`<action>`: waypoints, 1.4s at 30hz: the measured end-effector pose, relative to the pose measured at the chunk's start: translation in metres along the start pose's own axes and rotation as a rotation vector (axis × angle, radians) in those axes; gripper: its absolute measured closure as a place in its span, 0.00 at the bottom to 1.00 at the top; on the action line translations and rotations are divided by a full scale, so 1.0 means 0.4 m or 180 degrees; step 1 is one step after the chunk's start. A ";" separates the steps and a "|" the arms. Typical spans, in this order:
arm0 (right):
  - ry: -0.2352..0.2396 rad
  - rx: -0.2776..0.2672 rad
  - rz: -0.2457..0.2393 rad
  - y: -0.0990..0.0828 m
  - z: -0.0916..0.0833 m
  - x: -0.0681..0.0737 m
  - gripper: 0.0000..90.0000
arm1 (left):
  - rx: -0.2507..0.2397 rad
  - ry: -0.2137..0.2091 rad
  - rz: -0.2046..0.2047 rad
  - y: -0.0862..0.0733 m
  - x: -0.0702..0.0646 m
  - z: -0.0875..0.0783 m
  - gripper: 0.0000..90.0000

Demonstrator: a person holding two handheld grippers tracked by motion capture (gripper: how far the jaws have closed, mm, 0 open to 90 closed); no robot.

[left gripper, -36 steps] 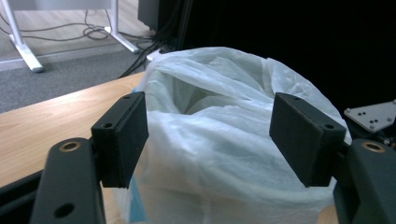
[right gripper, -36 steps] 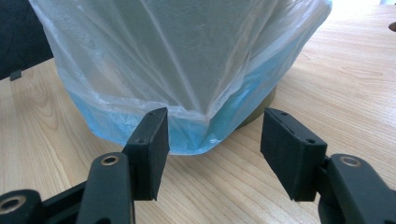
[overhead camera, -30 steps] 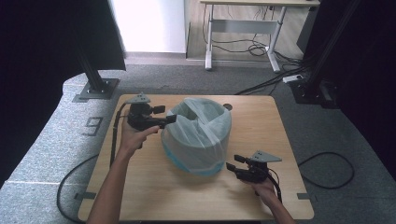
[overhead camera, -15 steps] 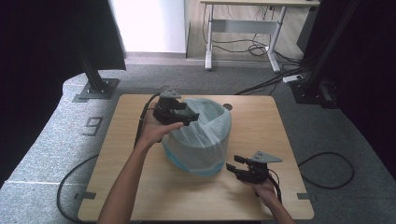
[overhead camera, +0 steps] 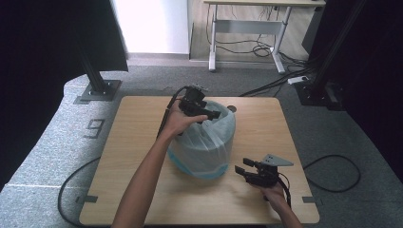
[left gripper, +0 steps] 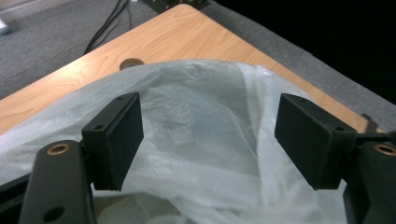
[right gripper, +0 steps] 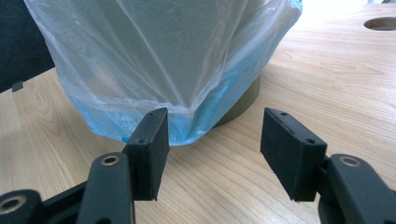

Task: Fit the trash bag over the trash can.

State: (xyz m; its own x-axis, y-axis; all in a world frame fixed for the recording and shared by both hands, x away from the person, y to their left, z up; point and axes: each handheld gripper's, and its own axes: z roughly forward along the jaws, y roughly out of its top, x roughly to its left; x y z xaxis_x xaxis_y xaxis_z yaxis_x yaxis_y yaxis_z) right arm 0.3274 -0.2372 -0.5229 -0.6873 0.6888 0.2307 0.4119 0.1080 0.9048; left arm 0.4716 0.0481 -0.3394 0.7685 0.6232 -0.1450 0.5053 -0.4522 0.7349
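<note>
A round bin lined with a pale, blue-tinted plastic bag (overhead camera: pixel 202 142) stands at the middle of the wooden table (overhead camera: pixel 138 123). My left gripper (overhead camera: pixel 213 115) hovers over the bin's far-left rim and points across its mouth. Its jaws have just been opening and are open; in the left gripper view the loose bag (left gripper: pixel 196 102) lies beyond and under the left gripper (left gripper: pixel 208 140), with nothing pinched. My right gripper (overhead camera: pixel 241 170) is low at the bin's front right, open and empty. In the right gripper view the right gripper (right gripper: pixel 215 149) faces the bag's hanging hem (right gripper: pixel 154 56) and the bin's olive base (right gripper: pixel 243 105).
A round hole (overhead camera: pixel 231 109) is cut in the table just behind the bin. Black cables (overhead camera: pixel 71 190) trail off the table to the grey floor on both sides. Black stand bases (overhead camera: pixel 97 90) and a desk frame (overhead camera: pixel 247 42) stand beyond the table.
My left gripper has swung right from the bin's left side up to above its far rim. The right gripper has stayed put.
</note>
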 end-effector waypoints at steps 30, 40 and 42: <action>-0.0049 0.0009 0.0002 -0.002 -0.017 -0.001 0.45 | 0.0737 0.0326 -0.0049 0.005 -0.005 0.121 0.28; -0.0083 -0.0017 0.0009 0.000 -0.022 -0.005 0.45 | 0.0281 0.0143 0.0035 0.008 -0.058 -0.001 0.30; -0.0083 -0.0019 0.0003 0.000 -0.022 -0.003 0.45 | 0.0254 0.0113 0.0033 0.000 -0.070 -0.015 0.29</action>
State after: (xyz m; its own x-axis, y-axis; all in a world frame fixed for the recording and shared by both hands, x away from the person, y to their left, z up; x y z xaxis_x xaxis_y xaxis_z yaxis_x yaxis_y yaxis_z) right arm 0.3231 -0.2442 -0.5200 -0.6711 0.7073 0.2222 0.4089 0.1031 0.9067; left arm 0.4477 0.0344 -0.3315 0.7603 0.6397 -0.1130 0.5281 -0.5073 0.6810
